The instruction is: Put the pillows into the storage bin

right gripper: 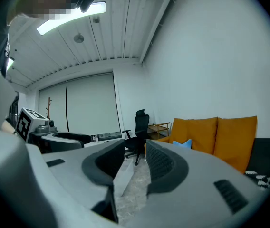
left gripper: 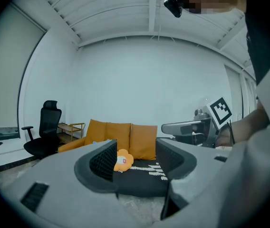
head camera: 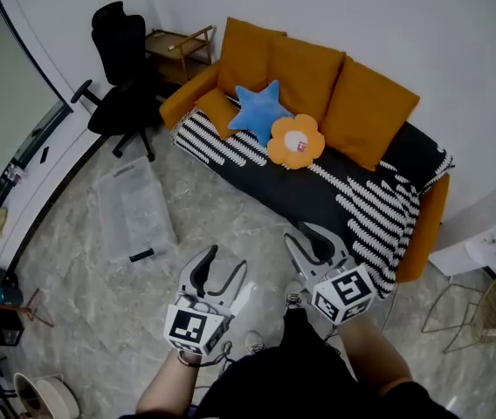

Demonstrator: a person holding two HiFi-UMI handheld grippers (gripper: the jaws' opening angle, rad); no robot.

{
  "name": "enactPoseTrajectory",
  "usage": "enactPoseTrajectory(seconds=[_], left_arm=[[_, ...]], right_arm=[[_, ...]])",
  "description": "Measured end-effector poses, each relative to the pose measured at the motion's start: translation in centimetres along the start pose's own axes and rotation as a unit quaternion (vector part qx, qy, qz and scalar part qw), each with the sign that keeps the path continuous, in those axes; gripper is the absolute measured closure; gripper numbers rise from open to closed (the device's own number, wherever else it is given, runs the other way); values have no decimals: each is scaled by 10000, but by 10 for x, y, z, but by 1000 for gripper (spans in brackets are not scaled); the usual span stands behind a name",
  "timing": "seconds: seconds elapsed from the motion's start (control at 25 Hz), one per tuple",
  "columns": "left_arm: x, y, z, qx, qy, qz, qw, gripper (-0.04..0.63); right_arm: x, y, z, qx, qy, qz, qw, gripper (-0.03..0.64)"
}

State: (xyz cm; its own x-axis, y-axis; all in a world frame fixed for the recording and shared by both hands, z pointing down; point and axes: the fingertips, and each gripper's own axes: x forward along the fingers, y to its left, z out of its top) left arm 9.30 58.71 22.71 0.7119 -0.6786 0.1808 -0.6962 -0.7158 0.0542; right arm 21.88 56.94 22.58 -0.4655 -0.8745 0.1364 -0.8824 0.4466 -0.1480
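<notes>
A blue star pillow point(head camera: 259, 107) and an orange flower pillow point(head camera: 296, 140) lie on the sofa seat point(head camera: 318, 195), in front of orange back cushions. The clear storage bin point(head camera: 113, 186) sits on the floor left of the sofa. My left gripper point(head camera: 222, 264) is held above the floor, open wide with nothing between its fingers. In the left gripper view the flower pillow point(left gripper: 123, 160) shows far off between the left gripper point(left gripper: 137, 160) jaws. My right gripper point(head camera: 311, 241) hovers near the sofa's front edge, open a little and empty. The right gripper view shows the star pillow point(right gripper: 182, 144) beyond the right gripper point(right gripper: 134, 159).
A black office chair point(head camera: 121, 68) and a wooden side table point(head camera: 178, 46) stand left of the sofa. White furniture point(head camera: 492, 234) and a wire frame point(head camera: 475, 308) are at the right. Three orange back cushions point(head camera: 305, 72) line the wall.
</notes>
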Motion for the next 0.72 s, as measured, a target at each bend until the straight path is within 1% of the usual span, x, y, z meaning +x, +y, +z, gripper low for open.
enactPoseTrajectory(seconds=[0.2, 0.4, 0.52, 0.72], left_arm=[[54, 8, 14, -43, 59, 193, 9998, 354], [103, 11, 28, -117, 69, 344, 9993, 354], [127, 6, 35, -124, 53, 334, 9994, 354], [160, -2, 45, -34, 56, 168, 9998, 354]], right_arm=[[32, -55, 5, 47, 73, 190, 9998, 476], [48, -105, 14, 71, 113, 314, 9994, 476], [50, -131, 23, 62, 48, 290, 9995, 474], [49, -165, 30, 165, -48, 146, 9997, 471]])
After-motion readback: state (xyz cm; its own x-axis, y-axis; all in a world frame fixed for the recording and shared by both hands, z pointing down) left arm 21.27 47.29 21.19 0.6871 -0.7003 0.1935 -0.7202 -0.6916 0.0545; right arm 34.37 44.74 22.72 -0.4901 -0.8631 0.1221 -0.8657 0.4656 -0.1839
